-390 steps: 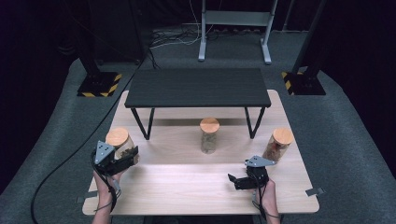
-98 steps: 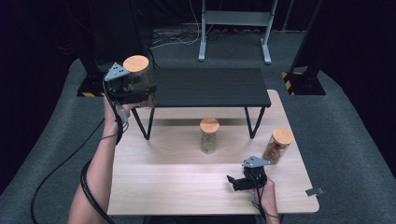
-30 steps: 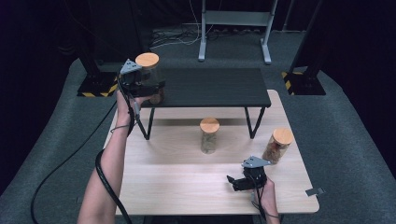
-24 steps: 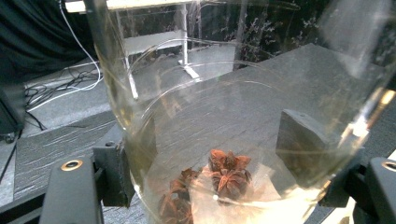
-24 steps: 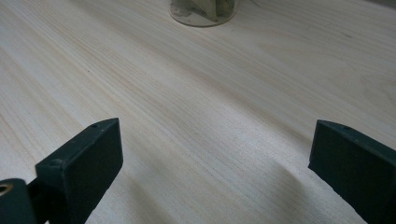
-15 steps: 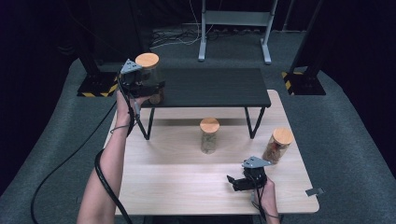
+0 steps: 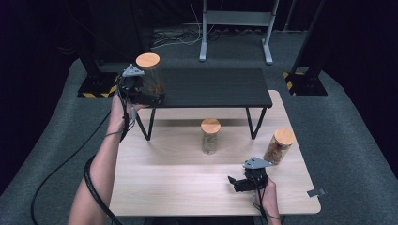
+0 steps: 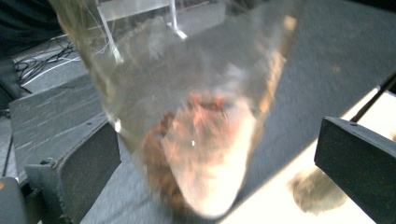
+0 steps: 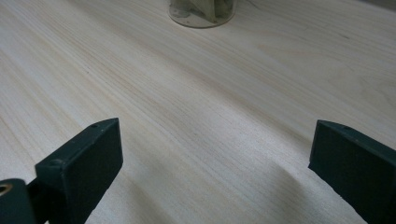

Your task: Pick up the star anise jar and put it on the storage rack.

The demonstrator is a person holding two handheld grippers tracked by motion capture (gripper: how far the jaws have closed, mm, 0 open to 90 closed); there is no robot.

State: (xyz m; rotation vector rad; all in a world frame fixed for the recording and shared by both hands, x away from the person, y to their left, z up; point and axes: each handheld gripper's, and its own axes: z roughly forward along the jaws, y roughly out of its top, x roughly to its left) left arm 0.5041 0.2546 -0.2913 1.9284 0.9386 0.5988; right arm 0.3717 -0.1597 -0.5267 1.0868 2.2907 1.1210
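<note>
A glass jar with a wooden lid (image 7: 149, 77) and brown contents stands on the left end of the black shelf (image 7: 216, 86). My left gripper (image 7: 141, 91) is around it from the near side. In the left gripper view the jar (image 8: 196, 93) sits between the two black jaws with a gap on each side. The jaws of the left gripper (image 8: 215, 154) have just been opening and now stand wide. My right gripper (image 7: 237, 183) rests low over the front of the wooden table (image 7: 187, 187). It is open, with nothing between the fingers of the right gripper (image 9: 215, 144).
A second lidded jar (image 7: 210, 136) stands mid-table under the shelf's front edge, and its base (image 9: 201, 11) is ahead of the right jaws. A third jar (image 7: 279, 145) stands at the right, just behind the right hand. The shelf's thin legs straddle the table's rear.
Since the earliest frame the left gripper has carried the left jar from the wooden table up onto the shelf. Over the last second both hands stay where they were.
</note>
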